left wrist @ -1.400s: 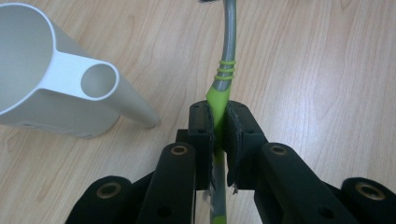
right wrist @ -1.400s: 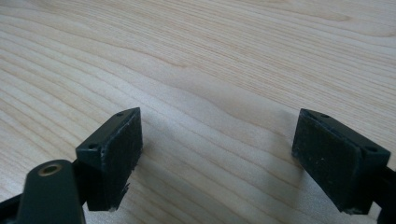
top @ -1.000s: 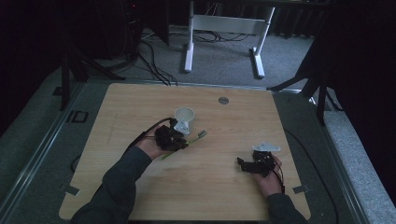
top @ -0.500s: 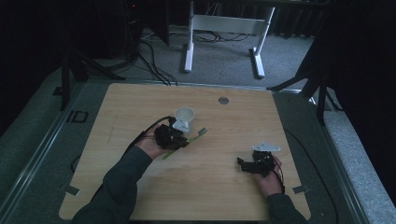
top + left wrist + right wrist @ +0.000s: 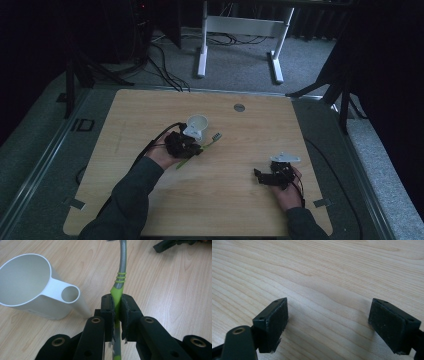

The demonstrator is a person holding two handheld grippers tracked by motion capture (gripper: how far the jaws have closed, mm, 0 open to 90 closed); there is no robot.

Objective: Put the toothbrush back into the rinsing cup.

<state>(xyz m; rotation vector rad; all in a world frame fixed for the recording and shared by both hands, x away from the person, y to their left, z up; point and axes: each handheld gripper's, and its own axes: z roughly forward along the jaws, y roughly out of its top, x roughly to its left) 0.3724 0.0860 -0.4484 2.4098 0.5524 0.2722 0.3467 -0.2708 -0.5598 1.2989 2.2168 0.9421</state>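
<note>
L gripper (image 5: pixel 117 315) clamped tight on a toothbrush (image 5: pixel 119 282) at its green handle section; grey neck runs up & away from the jaws, and in the high view the brush lies slanted over the table centre-left, bristle head (image 5: pixel 216 136) pointing away from the person, just right of the white cup (image 5: pixel 196 125). Cup w/ side handle loop stands upright on the wooden table (image 5: pixel 250 210), just beside the L gripper, apart from the brush. R gripper (image 5: pixel 329 325) low over bare wood near the person's R edge, jaws spread wide w/ nothing between, well apart from brush & cup.
</note>
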